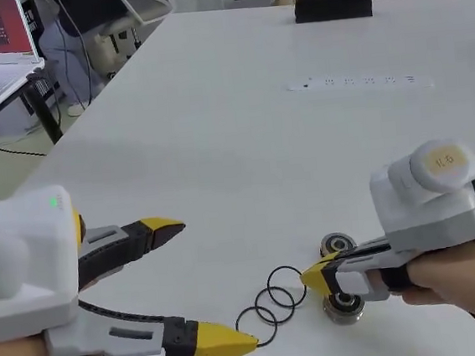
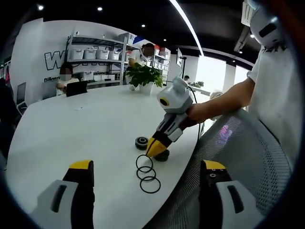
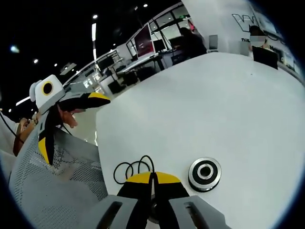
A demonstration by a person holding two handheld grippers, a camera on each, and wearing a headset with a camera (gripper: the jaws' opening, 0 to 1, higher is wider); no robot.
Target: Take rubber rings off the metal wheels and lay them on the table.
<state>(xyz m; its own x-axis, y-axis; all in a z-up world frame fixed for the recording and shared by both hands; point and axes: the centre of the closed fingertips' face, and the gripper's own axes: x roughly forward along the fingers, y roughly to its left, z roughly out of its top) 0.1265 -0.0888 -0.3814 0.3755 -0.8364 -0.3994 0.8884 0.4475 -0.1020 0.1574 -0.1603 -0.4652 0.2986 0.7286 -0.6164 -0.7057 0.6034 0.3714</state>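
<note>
Plainly, the head view shows two wheels (image 1: pixel 338 242) by the right gripper (image 1: pixel 314 277). That gripper's own view gives one wheel clear, just right of its tips, and the other largely hidden beneath them. Its jaws are pressed together tip to tip over that near wheel. The left gripper (image 1: pixel 212 284) is spread wide, holding nothing. Three rings (image 1: pixel 275 301) lie on the table (image 1: pixel 241 127) just left of the right tips.

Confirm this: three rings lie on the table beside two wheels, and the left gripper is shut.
Wrong on one point: the left gripper is open, not shut. The left gripper view shows its jaws wide apart. The rest stands: three rings lie on the table beside two wheels.
</note>
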